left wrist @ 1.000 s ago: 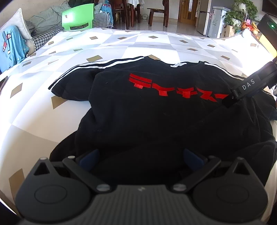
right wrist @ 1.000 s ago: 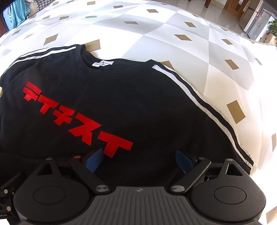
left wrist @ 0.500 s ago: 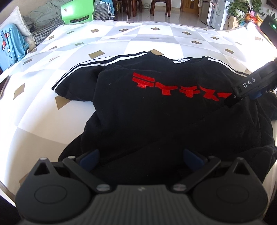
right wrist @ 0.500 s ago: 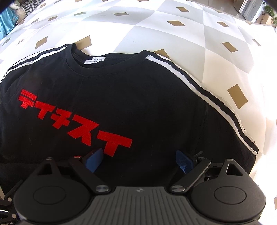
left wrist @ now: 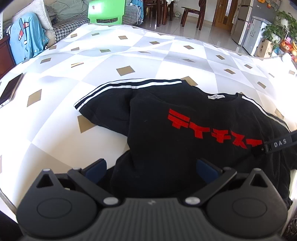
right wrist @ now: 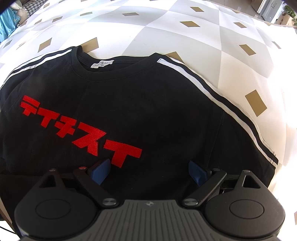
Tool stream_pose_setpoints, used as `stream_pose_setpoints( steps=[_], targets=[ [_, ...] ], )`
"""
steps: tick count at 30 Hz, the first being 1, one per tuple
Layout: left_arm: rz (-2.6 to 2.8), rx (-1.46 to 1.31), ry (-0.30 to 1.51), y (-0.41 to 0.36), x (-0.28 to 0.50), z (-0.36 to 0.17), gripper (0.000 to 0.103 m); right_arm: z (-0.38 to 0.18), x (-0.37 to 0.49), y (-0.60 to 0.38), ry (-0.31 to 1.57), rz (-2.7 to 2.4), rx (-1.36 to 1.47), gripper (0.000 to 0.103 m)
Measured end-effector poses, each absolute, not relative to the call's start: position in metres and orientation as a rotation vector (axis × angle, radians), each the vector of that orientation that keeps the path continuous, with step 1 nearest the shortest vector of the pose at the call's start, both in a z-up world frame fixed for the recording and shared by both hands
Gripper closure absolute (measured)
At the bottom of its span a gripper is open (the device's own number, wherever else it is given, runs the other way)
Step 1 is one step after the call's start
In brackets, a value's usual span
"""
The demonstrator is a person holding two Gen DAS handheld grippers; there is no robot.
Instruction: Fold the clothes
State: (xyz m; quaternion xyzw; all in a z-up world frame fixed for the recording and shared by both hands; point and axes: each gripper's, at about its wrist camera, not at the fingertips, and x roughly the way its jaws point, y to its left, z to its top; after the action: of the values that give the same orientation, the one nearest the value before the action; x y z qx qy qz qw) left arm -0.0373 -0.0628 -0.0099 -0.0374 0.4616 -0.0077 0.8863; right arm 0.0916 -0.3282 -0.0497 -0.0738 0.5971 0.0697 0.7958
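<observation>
A black T-shirt (left wrist: 185, 144) with red lettering and white shoulder stripes lies face up on the patterned table cover (left wrist: 167, 55). Its lower part is rumpled near the front edge. My left gripper (left wrist: 151, 169) hovers open over the shirt's lower left side, its blue pads (left wrist: 96, 169) wide apart and not pinching the cloth. In the right wrist view, my right gripper (right wrist: 149, 171) stands open above the T-shirt (right wrist: 148, 111), just below the red lettering. A finger of the right gripper (left wrist: 278, 144), marked DAS, enters the left wrist view from the right edge.
A phone (left wrist: 10, 90) lies at the table's left edge. Beyond the far edge stand a green chair (left wrist: 106, 11), a sofa with a blue garment (left wrist: 24, 42), wooden chairs and a fridge (left wrist: 256, 31). The table's front edge is close under both grippers.
My left gripper has risen and drawn away to the left, so the shirt now sits further right in its view and the phone shows. The right gripper has barely moved.
</observation>
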Motion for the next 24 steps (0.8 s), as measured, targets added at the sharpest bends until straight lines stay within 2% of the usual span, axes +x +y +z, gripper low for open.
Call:
stream_pose_setpoints(
  steps=[8, 24],
  targets=[
    [0.030, -0.044, 0.930, -0.050, -0.007, 0.002, 0.000, -0.048, 0.088, -0.329, 1.278, 0.156, -0.172, 0.011],
    [0.072, -0.085, 0.988, 0.002, 0.058, 0.008, 0.000, -0.048, 0.086, -0.328, 1.260, 0.177, -0.195, 0.007]
  ],
)
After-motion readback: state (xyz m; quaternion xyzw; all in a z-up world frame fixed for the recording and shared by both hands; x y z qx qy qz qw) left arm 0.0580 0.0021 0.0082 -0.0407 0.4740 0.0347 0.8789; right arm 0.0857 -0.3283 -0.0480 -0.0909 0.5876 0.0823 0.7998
